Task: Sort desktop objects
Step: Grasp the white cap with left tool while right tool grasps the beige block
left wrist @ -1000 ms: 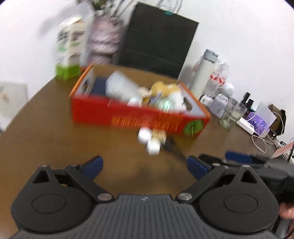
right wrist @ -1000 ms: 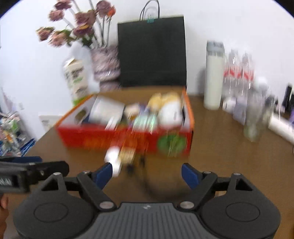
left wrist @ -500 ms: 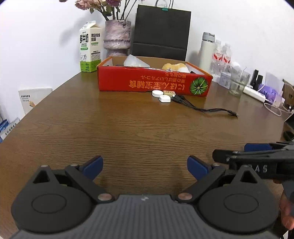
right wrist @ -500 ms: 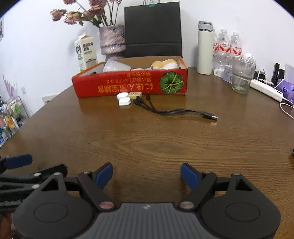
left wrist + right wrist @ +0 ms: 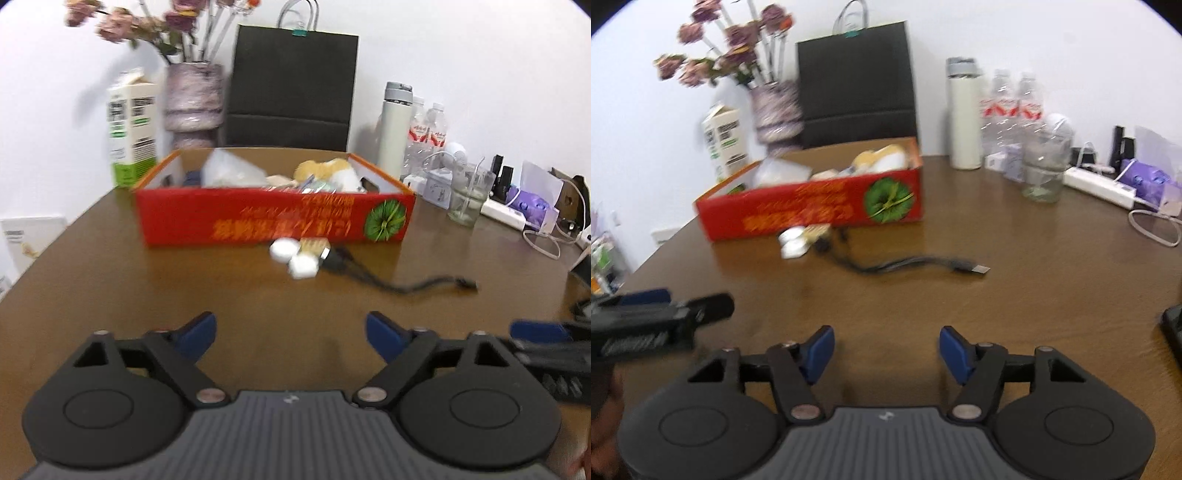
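Bare table (image 5: 110, 280) fronts red box (image 5: 258, 221)

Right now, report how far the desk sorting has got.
Done: the red box already holds several items. In hand: nothing; the left gripper and right gripper are empty, jaws closing over bare table. Left: two white cases, a small yellow item and the black cable lie before the box.

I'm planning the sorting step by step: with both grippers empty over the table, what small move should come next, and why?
Probably ease the right gripper forward toward the black USB cable. The cable lies loose on the brown wooden table outside the red cardboard box, nearest that gripper, whose jaws are closing with nothing between them.
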